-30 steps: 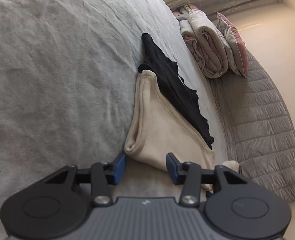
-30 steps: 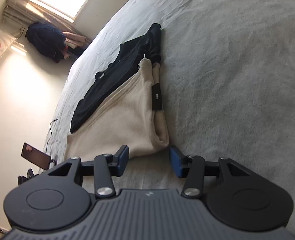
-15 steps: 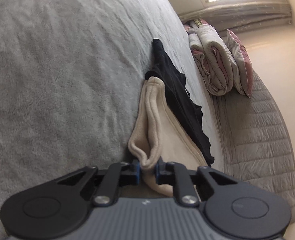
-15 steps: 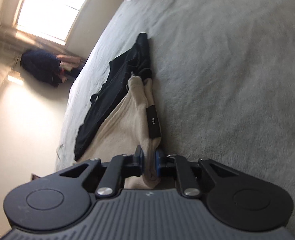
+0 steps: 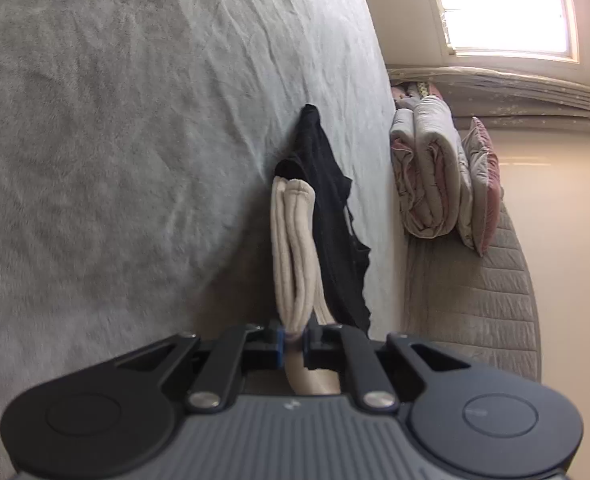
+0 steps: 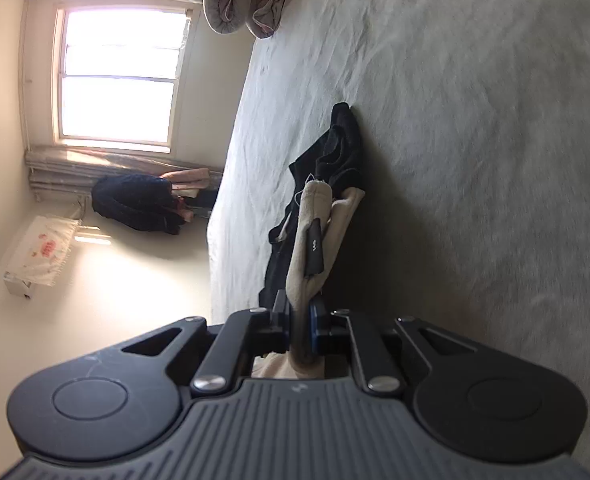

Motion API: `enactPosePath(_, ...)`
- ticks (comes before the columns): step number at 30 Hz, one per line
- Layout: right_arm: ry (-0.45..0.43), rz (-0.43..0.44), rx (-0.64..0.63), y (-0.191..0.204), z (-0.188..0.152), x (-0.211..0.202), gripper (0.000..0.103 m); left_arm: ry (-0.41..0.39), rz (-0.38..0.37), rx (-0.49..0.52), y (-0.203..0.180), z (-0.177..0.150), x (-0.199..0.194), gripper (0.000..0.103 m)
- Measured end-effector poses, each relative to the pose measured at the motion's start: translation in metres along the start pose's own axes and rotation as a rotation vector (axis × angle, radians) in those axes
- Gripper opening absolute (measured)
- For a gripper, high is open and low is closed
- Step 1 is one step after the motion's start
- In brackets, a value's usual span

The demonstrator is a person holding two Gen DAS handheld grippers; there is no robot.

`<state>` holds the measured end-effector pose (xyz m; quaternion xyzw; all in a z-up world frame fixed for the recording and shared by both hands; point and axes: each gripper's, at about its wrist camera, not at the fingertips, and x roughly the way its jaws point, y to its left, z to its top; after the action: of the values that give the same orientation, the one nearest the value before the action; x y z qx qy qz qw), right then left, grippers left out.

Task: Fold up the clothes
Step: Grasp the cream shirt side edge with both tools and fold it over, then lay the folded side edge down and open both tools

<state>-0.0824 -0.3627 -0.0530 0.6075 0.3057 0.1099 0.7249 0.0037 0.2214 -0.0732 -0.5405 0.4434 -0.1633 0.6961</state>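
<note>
With both grippers clamped on the near edge of the beige garment (image 5: 293,252), we judge the step in hand to be the lift that starts a fold. The left gripper (image 5: 292,342) pinches one near corner of the beige cloth between its blue pads; the right gripper (image 6: 299,326) pinches the other, its jaws having just closed on the fabric. We note that the held edge stands up off the grey bedspread (image 5: 115,140) in a narrow upright ridge, while the far end of the garment rests on the bed, lying partly on a black garment (image 5: 331,216) spread beside and beyond it. We judge the task to be at an early stage: the beige piece is raised but no fold is laid. The next move, in our opinion, calls for both hands to carry the held edge forward together, level with one another, and set it down on the far end; uneven travel would skew the fold, and the black cloth underneath may drag along with it. On markings, we record one black label (image 6: 314,250) on the beige garment in the right wrist view; it bears small pale characters that we cannot read. A white cloth or bag (image 6: 41,250) by the wall carries red print, likewise illegible. We find no brand name.
</note>
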Motion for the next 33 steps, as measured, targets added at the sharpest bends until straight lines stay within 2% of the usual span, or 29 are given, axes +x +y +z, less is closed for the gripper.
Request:
enactPosePath(8, -0.002, 0.023, 0.105, -0.01, -0.016, -0.029, 0.012, 0.01, -0.009, -0.089, 0.01, -0.031, -0.041, 0.008)
enactPosePath(13, 0.017, -0.036, 0.144, -0.02, -0.034, -0.054, 0.012, 0.038, 0.02, -0.107, 0.029, -0.064, -0.064, 0.008)
enactPosePath(16, 0.038, -0.076, 0.1, -0.02, -0.041, -0.057, 0.012, 0.054, 0.062, -0.051, 0.038, -0.078, -0.067, 0.008)
enactPosePath(20, 0.058, -0.196, 0.025, -0.015, -0.039, -0.042, 0.013, 0.049, 0.17, 0.06, 0.051, -0.085, -0.058, 0.009)
enactPosePath(24, 0.092, -0.306, -0.041, -0.016, -0.035, -0.027, 0.019, 0.067, 0.184, 0.135, 0.054, -0.081, -0.051, 0.012)
enactPosePath(26, 0.105, -0.319, -0.045, -0.021, -0.034, -0.026, 0.022, 0.073, 0.185, 0.171, 0.053, -0.079, -0.051, 0.017)
enactPosePath(27, 0.108, -0.32, -0.037, -0.025, -0.033, -0.026, 0.031, 0.076, 0.187, 0.186, 0.051, -0.076, -0.051, 0.019)
enactPosePath(29, 0.115, -0.317, -0.022, -0.032, -0.031, -0.029, 0.04, 0.089, 0.183, 0.203, 0.052, -0.073, -0.051, 0.022)
enactPosePath(33, 0.144, -0.289, -0.001, -0.041, -0.034, -0.032, 0.039, 0.109, 0.179, 0.206, 0.056, -0.073, -0.047, 0.027)
